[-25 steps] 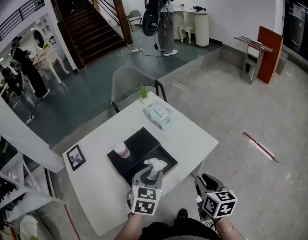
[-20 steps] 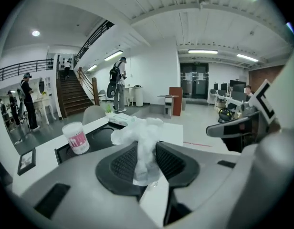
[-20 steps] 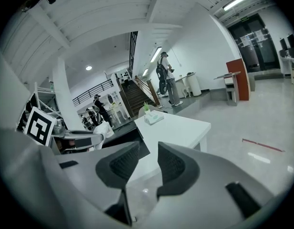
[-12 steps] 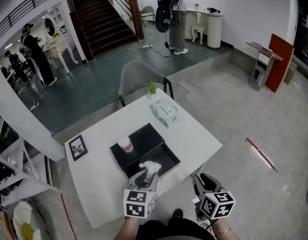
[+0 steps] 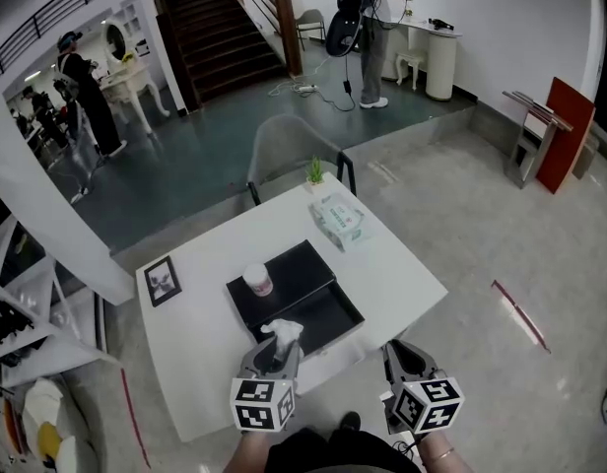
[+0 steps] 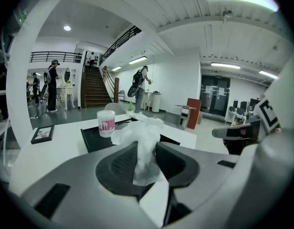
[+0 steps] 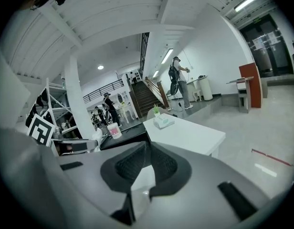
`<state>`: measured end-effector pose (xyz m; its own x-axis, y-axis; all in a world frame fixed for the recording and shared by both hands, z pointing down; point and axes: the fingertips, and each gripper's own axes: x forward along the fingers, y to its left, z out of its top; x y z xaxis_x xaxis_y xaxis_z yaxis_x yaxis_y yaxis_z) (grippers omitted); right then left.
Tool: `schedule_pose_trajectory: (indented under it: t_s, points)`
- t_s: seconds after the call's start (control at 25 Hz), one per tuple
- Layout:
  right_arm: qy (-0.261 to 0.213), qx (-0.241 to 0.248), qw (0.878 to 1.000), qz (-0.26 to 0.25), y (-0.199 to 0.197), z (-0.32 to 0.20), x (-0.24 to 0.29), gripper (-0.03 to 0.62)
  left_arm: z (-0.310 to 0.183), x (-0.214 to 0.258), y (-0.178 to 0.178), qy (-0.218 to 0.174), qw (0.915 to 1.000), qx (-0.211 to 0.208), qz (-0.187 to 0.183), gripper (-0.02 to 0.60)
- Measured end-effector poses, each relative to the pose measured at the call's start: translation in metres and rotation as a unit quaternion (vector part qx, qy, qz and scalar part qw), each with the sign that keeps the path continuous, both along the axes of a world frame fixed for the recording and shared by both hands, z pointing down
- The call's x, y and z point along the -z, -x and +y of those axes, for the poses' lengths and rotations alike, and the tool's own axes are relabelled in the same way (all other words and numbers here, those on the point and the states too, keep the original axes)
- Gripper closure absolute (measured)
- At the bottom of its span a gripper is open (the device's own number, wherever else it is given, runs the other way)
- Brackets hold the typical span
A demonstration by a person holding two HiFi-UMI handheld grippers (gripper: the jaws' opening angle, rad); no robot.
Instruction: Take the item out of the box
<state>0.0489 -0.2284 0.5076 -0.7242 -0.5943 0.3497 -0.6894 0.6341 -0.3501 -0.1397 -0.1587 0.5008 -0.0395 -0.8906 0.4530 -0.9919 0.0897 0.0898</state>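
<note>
A crumpled white item sticks up between the jaws of my left gripper, which is shut on it above the near edge of the open black box. In the left gripper view the white item is pinched between the dark pads, with the box behind it. My right gripper hangs off the table's near right corner. Its jaws are closing, tips almost together in the right gripper view, with nothing between them.
A white and pink cup stands on the black lid. On the white table lie a tissue pack, a small plant and a picture frame. A chair stands behind; people stand farther off.
My left gripper has drawn back toward the table's near edge with the white item in it. The right gripper's jaws have come together. The head view has shifted.
</note>
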Motion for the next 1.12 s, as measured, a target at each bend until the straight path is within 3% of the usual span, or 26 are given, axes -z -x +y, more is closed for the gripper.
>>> schedule_pose_trajectory:
  t_s: [0.36,1.12]
  points:
    - [-0.012,0.015,1.0,0.004,0.012,-0.006,0.004,0.592,0.0,0.0,0.013,-0.012,0.9997,0.019,0.011,0.462]
    - [-0.032,0.043,0.998,0.026,0.033,-0.01,0.014,0.594,0.011,-0.001,0.03,-0.027,0.9976,0.052,0.038,0.462]
